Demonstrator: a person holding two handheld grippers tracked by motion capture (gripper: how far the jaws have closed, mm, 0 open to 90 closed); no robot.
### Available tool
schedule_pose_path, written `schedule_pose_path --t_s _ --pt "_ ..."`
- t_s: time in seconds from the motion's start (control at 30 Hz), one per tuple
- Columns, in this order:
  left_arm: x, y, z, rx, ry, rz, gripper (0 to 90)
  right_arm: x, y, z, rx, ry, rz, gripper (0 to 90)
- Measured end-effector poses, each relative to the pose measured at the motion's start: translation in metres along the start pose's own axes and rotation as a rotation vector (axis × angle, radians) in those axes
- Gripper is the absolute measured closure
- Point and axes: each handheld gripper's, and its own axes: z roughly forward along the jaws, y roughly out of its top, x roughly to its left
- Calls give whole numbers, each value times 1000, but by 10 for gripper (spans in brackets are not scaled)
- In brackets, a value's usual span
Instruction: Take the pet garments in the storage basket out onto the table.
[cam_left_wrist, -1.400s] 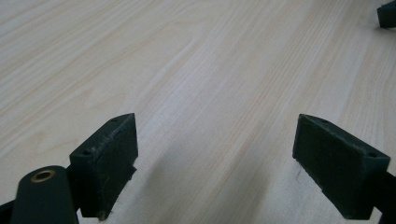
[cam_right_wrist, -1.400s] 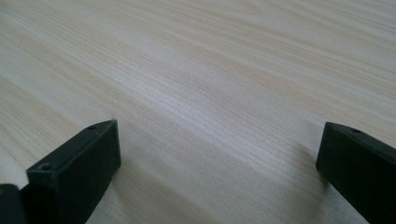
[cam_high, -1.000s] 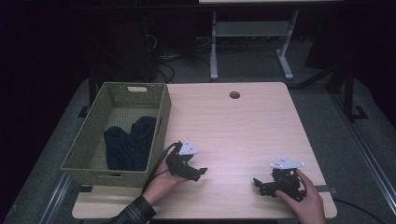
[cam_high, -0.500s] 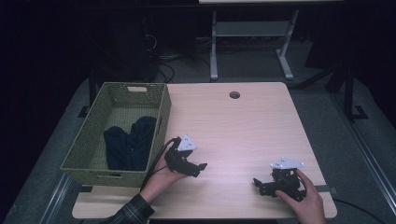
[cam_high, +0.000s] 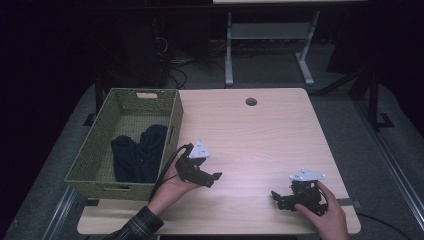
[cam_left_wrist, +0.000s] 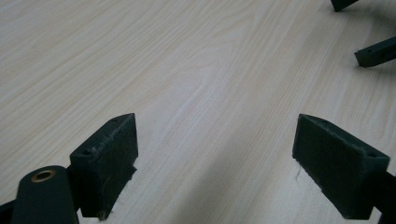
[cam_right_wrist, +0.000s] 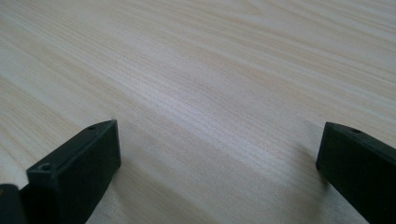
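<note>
Pale wood table lies bare under both grippers, each with jaws spread wide and holding nothing. Dark cloth sits inside the green woven basket at nine o'clock, just beside the left gripper. I'd worry its trailing cable catches the basket rim. Since a second ago the left gripper has lifted slightly; the right gripper, at five o'clock, hasn't budged.

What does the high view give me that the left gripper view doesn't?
High view: the green basket at the table's left side with dark cloth inside, plus the person's hands and the whole right hand-held gripper. Left gripper view: the left hand-held gripper close up, jaws wide apart, nothing between them. Both: the bare wooden table and the right hand-held gripper's jaw tips.
</note>
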Motion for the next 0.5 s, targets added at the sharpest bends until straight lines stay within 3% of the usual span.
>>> schedule_pose_path --t_s 0.5 --pt "4 12 -7 -5 -38 -5 136 0 0 0 1 -1 -3 0"
